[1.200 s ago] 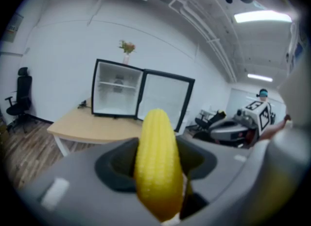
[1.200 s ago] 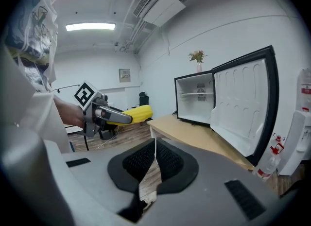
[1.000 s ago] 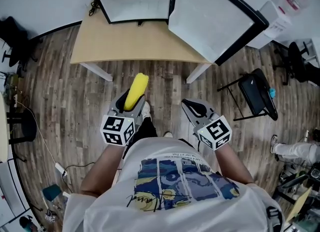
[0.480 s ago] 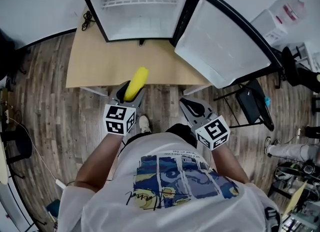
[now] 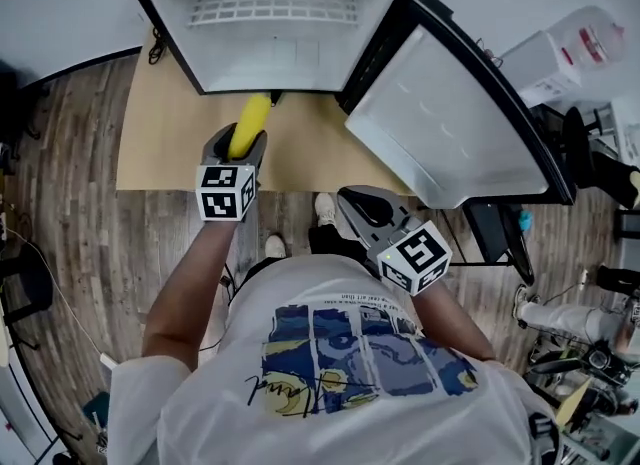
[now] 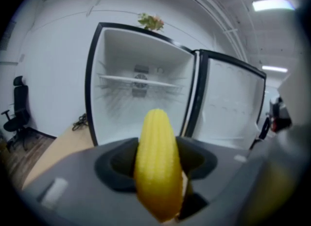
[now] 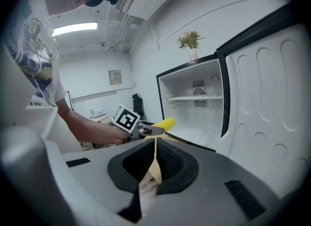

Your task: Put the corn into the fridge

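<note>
A yellow corn cob (image 5: 248, 125) sticks out forward from my left gripper (image 5: 241, 139), which is shut on its lower half. In the left gripper view the corn (image 6: 156, 162) stands between the grey jaws, pointing at the open white fridge (image 6: 138, 106) just ahead. The corn's tip is close to the fridge's open front (image 5: 270, 53), above the wooden table (image 5: 165, 143). My right gripper (image 5: 352, 199) hangs back near the table's front edge, shut and empty. The right gripper view shows its own jaws (image 7: 154, 156) together, with the corn (image 7: 164, 124) beyond.
The fridge door (image 5: 450, 123) stands swung open to the right, close to my right gripper. One wire shelf (image 6: 141, 80) crosses the fridge's inside. A flower vase (image 7: 190, 40) sits on top. A black folding chair (image 5: 498, 238) stands at the right.
Both grippers have moved forward toward the fridge. The corn went from over the floor to over the table, up to the fridge's open front.
</note>
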